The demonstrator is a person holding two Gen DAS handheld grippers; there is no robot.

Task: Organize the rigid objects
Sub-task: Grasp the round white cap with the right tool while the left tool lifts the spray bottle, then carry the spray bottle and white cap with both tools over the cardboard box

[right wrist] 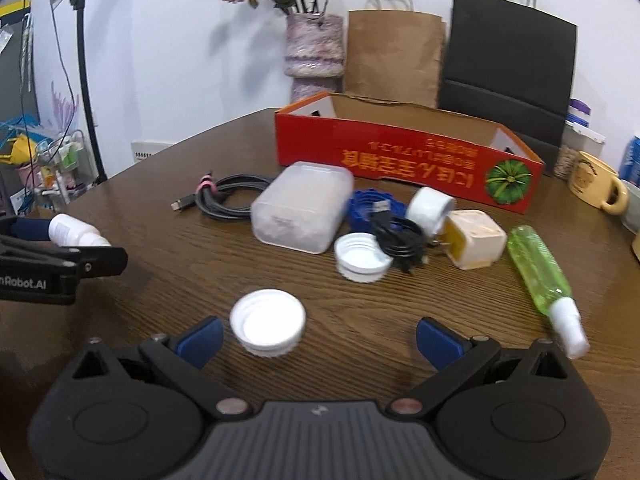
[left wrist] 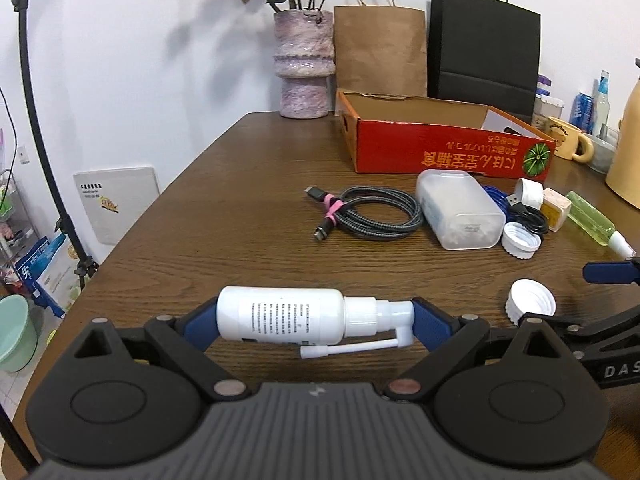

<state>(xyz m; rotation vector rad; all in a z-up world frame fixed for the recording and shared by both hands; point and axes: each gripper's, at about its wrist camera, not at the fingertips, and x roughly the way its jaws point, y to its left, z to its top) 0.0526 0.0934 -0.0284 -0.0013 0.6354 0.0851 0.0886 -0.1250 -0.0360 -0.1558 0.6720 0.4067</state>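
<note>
My left gripper [left wrist: 314,318] is shut on a white spray bottle [left wrist: 280,320], held lengthwise between the blue pads with its nozzle tube folded down. That bottle [right wrist: 74,232] also shows at the left edge of the right wrist view. My right gripper [right wrist: 320,338] stands open above the table, and a white screw cap [right wrist: 267,328] lies just ahead of its left finger. Further back lie a second white cap [right wrist: 360,258], a frosted plastic case [right wrist: 302,208], a green spray bottle [right wrist: 540,272], a cream plug adapter [right wrist: 474,238] and a red cardboard box [right wrist: 404,156], open on top.
A grey braided cable [left wrist: 372,212] with a pink tie, a black USB cable [right wrist: 400,236] and a blue cable [right wrist: 364,204] lie among the objects. A vase [left wrist: 304,64], paper bags [left wrist: 380,52] and a yellow mug [right wrist: 596,182] stand behind. The table edge [left wrist: 160,196] runs along the left.
</note>
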